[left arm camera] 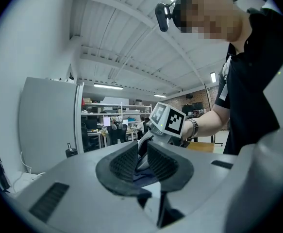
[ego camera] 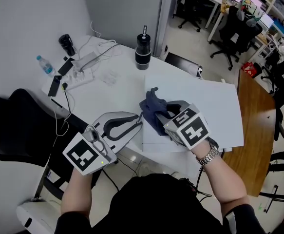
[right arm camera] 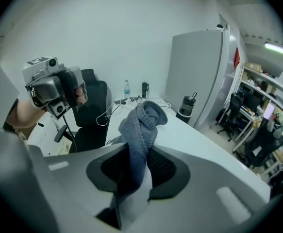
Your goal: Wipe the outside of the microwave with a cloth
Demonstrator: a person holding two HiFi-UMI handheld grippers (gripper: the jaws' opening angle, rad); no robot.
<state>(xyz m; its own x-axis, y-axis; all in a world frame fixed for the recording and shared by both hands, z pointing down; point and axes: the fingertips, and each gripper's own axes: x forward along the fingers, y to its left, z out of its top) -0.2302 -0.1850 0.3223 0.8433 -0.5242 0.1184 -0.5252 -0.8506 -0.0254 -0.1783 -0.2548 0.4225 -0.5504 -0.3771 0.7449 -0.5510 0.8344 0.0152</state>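
A black chair [ego camera: 15, 126] is standing at the far left, beside the white table [ego camera: 117, 89]. The table is carrying a bottle [ego camera: 45, 65], a power strip [ego camera: 78, 78], a black cup [ego camera: 67, 45] and, further right, a black tumbler [ego camera: 142, 45]. The left tool [ego camera: 140, 121] [left arm camera: 142, 152] is pointing right toward the microwave's near left corner. Its jaws are standing a little apart and released, with the cloth's edge showing low in the gap between them and the pads not pressing on it. The dark blue cloth [ego camera: 152, 112] [left arm camera: 142, 177] [right arm camera: 143, 123] is hanging bunched over the near left part of the microwave's [ego camera: 205, 101] white top, one end sticking upward. The right tool [ego camera: 165, 112] [right arm camera: 142, 154] is clenching this cloth, which is running between its pads and rising past the tips. A watch [ego camera: 209, 156] is showing on the wrist behind it. At the far right a wooden desk [ego camera: 256, 126] is standing against the microwave's side.
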